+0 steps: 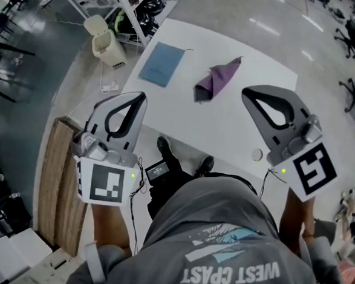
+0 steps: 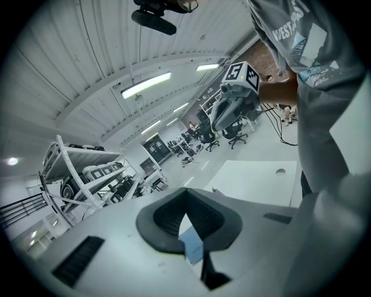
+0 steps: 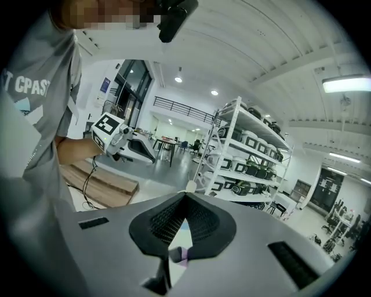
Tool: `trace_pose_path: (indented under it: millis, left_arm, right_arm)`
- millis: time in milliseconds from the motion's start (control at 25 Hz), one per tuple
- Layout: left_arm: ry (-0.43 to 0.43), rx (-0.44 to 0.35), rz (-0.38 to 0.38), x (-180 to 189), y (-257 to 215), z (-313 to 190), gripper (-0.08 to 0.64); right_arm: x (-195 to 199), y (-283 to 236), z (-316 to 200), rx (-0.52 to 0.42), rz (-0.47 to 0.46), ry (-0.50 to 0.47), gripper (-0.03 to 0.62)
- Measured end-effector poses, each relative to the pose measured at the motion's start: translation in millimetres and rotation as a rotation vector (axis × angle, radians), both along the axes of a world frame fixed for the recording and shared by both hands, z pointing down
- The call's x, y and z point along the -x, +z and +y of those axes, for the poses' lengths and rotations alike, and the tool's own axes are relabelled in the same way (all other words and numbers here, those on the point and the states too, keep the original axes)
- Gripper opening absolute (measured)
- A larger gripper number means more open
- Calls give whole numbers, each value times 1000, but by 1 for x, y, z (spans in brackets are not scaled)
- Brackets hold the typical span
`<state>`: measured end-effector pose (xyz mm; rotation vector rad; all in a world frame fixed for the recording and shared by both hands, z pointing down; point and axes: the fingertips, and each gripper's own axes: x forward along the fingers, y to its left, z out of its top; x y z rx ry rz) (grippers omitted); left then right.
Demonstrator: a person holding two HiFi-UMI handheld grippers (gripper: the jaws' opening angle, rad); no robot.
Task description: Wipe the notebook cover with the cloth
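Note:
On the white table [image 1: 226,133] lies a blue notebook [image 1: 162,63], flat, at the far left. To its right sits a crumpled purple cloth [image 1: 217,79]. My left gripper [image 1: 143,95] hangs above the table's near left edge, short of the notebook, jaws shut and empty. At the right, my right gripper [image 1: 244,91] is held above the table, near the cloth, also shut on nothing. In the left gripper view a bit of the notebook [image 2: 194,246] shows below the closed left gripper [image 2: 186,190]. The cloth [image 3: 181,253] shows under the closed right gripper [image 3: 185,195].
A beige bin [image 1: 108,45] stands on the floor by the table's left corner. A wooden board [image 1: 57,178] lies on the floor at my left. A small round cap [image 1: 257,154] sits in the table near its front edge. Shelving [image 3: 249,156] and office chairs stand around.

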<state>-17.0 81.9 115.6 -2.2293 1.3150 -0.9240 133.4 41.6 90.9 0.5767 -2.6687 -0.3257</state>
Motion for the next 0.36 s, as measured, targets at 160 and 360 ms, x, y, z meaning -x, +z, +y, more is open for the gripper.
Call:
trace_pose_path:
  millis: [160,360]
  left_arm:
    - [-3,0,3,-10,-1,0,0]
    - [-3,0,7,-20,0,-2,0]
  right_arm:
    - [-8,-1,2,3,7,-10,29]
    - [-17,6,0,19,17,-7,29]
